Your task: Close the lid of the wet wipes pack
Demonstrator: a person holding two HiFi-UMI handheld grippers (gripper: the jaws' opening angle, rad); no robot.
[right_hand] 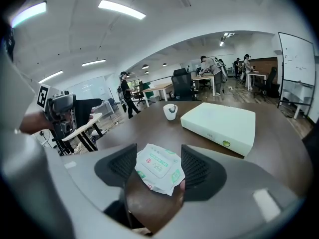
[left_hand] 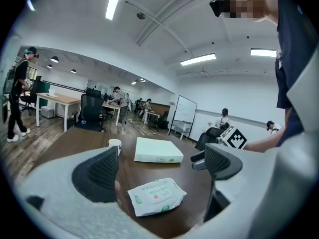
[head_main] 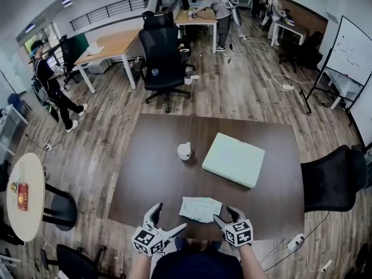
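Note:
The wet wipes pack point(head_main: 200, 209) is a white soft pack with green print, and it lies flat on the dark table point(head_main: 157, 173) near its front edge. Its top flap looks flat against the pack. My left gripper point(head_main: 168, 221) hovers just left of the pack with its jaws wide apart and nothing between them. From the left gripper view the pack point(left_hand: 157, 196) lies ahead on the table, beyond the left gripper point(left_hand: 162, 166). My right gripper point(head_main: 224, 216) hangs by the pack's right edge, open. Through its narrow gap the pack point(right_hand: 159, 167) shows below the right gripper point(right_hand: 158, 164), apart from the pads.
A flat white box point(head_main: 233, 159) lies behind and to the right of the pack. A small white cup point(head_main: 184, 150) stands near the table's middle. A black chair point(head_main: 334, 182) is at the table's right side. Desks, chairs and people fill the room beyond.

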